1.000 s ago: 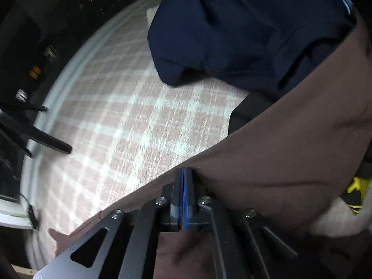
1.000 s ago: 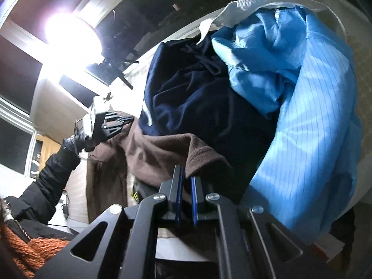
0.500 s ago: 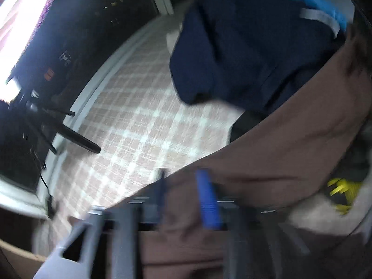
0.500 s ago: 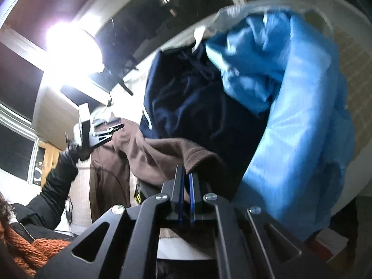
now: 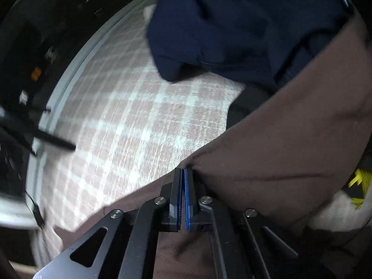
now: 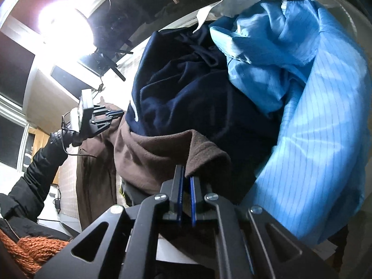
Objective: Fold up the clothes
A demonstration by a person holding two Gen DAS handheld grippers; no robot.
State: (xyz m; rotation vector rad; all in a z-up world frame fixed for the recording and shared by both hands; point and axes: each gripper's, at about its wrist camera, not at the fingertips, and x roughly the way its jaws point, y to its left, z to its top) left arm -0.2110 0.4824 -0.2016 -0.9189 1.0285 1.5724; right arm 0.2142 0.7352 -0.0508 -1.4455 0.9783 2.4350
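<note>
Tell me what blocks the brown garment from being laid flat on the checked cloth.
Both hand-held grippers, left and right, pinch the brown garment. A navy garment lies heaped on the far part of the checked cloth, beside a light blue one. The near part of the cloth shows bare.

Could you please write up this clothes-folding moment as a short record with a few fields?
held garment: brown fleece garment, lifted, stretched between both grippers
left gripper: shut on one edge of it
right gripper: shut on another edge of it
pile behind: navy garment and light blue striped shirt, unfolded
surface: checked tablecloth, partly bare
fold state: no fold made yet
</note>
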